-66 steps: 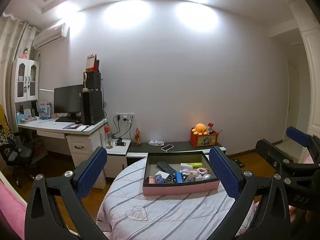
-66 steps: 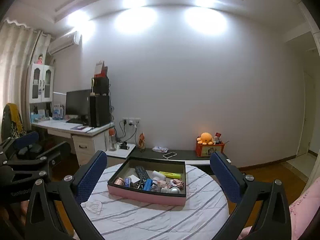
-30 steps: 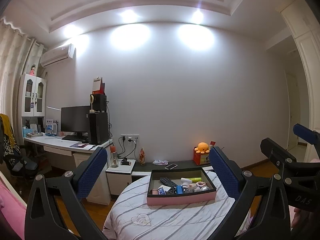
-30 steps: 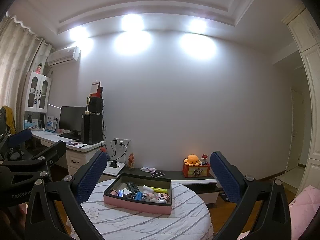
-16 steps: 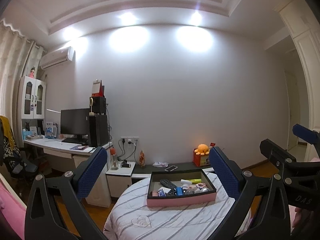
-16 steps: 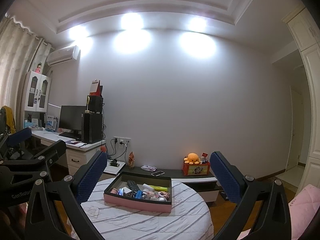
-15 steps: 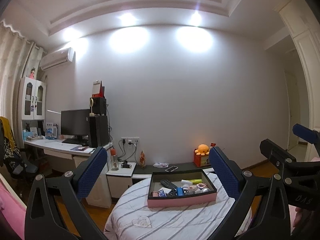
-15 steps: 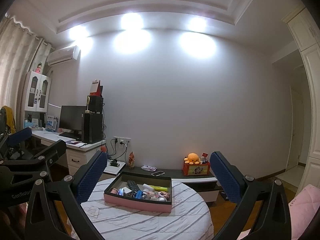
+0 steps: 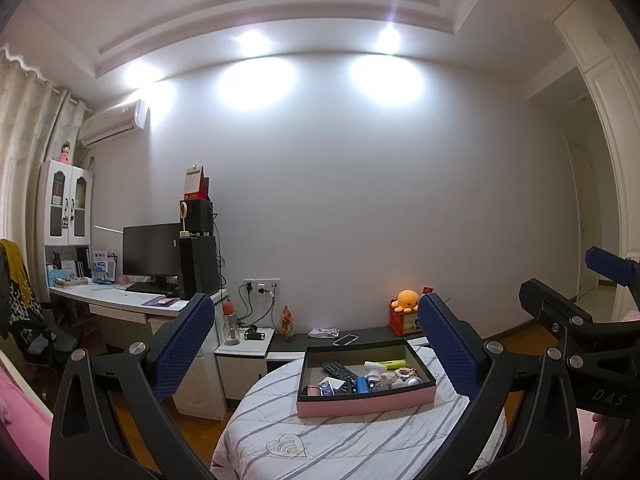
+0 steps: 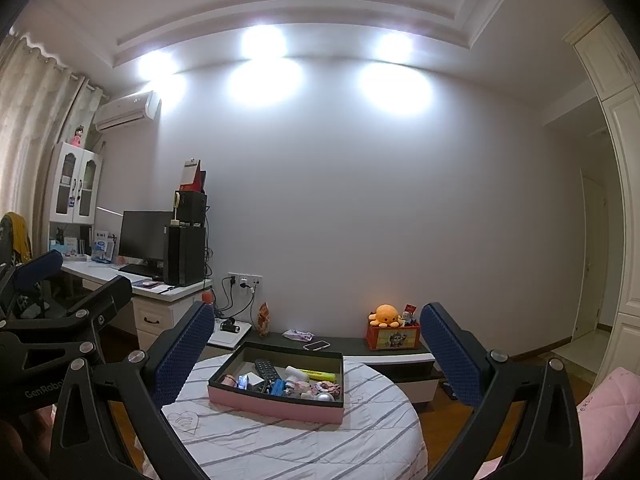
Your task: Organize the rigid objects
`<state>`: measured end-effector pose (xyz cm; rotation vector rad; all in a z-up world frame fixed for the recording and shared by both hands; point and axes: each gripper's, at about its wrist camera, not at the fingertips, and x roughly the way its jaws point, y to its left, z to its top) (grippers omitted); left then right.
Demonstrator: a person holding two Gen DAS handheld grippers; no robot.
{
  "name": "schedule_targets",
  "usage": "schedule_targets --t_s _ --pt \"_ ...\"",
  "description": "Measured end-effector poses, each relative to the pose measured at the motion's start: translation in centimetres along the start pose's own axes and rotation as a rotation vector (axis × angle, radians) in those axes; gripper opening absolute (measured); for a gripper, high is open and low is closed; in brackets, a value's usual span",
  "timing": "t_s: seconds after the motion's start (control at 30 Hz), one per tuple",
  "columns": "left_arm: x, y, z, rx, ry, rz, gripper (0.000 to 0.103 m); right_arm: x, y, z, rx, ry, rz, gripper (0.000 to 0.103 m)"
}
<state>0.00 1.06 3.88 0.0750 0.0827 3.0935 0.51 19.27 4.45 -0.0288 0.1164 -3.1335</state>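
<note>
A pink tray point(image 9: 366, 402) with a dark rim sits on a round table under a striped cloth point(image 9: 340, 440). Inside lie a black remote point(image 9: 338, 370), a yellow marker point(image 9: 390, 363), a blue item point(image 9: 362, 384) and several other small things. The same tray point(image 10: 276, 402) shows in the right wrist view. My left gripper point(image 9: 316, 348) is open, held well back from the tray, nothing between its blue pads. My right gripper point(image 10: 316, 350) is open too, also held back. Each gripper appears at the edge of the other's view.
A low dark shelf behind the table carries a phone point(image 9: 347, 339) and a red box with an orange plush point(image 9: 406, 314). A white desk point(image 9: 132, 304) with monitor and tower stands left. A pink cushion point(image 10: 608, 408) lies right. Wooden floor surrounds the table.
Both grippers have pulled back and tilted upward, so the tray looks smaller and lower and more ceiling shows. Over the last half second little moved. Both stay open.
</note>
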Motion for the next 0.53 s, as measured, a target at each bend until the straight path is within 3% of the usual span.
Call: schedule_targets --t_s 0.53 --pt "0.68 -0.1 -0.31 -0.017 0.034 -0.01 0.103 0.15 0.14 0.24 0.004 0.011 -0.004 0.103"
